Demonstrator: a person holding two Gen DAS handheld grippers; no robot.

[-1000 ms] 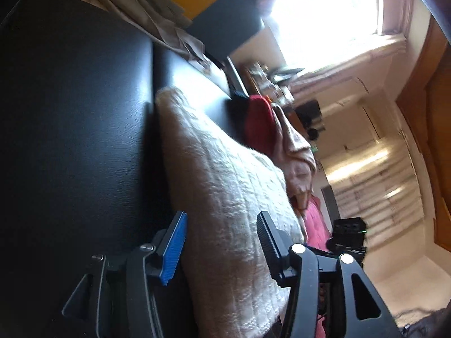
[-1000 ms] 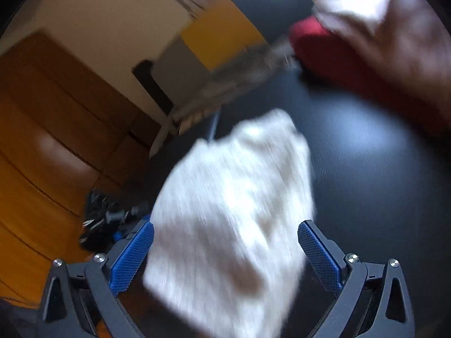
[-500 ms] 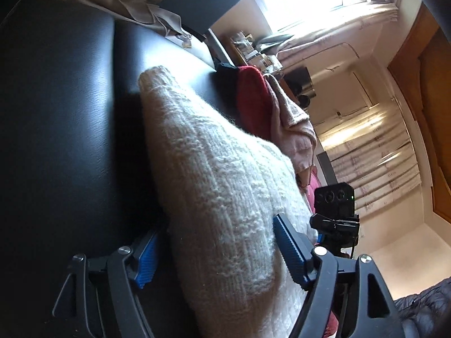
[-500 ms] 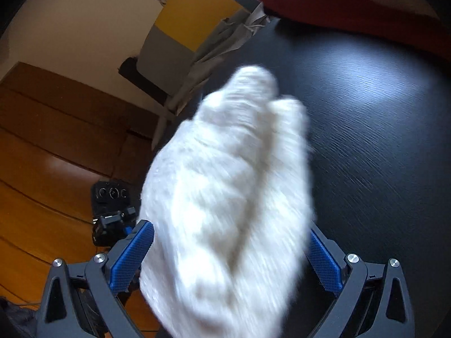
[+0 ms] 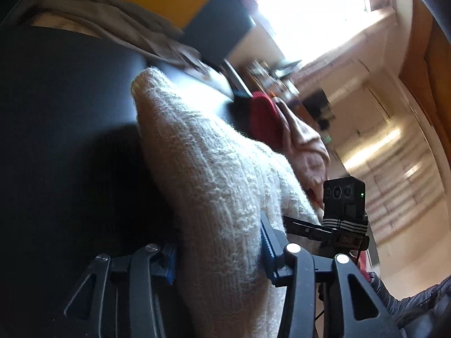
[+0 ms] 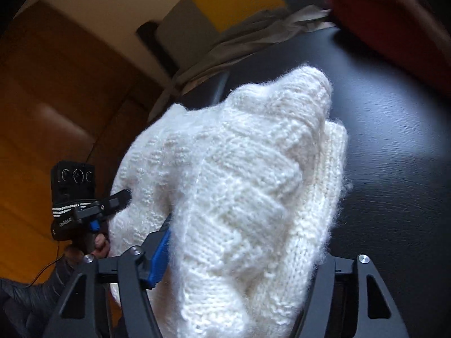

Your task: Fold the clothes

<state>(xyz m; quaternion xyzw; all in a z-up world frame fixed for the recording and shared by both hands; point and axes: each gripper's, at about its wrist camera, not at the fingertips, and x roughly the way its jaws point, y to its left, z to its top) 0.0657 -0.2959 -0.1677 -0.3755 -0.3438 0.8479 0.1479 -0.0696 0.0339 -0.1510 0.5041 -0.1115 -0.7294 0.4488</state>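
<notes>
A: L gripper [image 5: 220,249]?
B: Fingers closed in on the white knit sweater [image 5: 214,186], wool bunched between the pads. R gripper [image 6: 242,256] same: blue pad pressed into the knit on one side, other pad buried in wool, so it looks clamped on it too.

A: Where's the sweater?
B: Held at its near edge by both, the rest running away over the black table [image 5: 64,118]. In R view it's humped up in thick layers, far end resting on or just above the table, can't tell which.

A: Beyond the sweater?
B: Red garment [image 6: 394,22] w/ a pinkish one [image 5: 307,146] past its far end, a grey cloth [image 6: 253,33] at the table's back edge. Past that, a window.

A: Step?
B: Prob. mid-fold, carrying the gripped edge. Whether it's the opening fold or a later one, can't say.

A: Next move?
B: Both grippers level, travel together, keep edges lined up. Knit's bulky & springy, so lay it down flat before letting go.
</notes>
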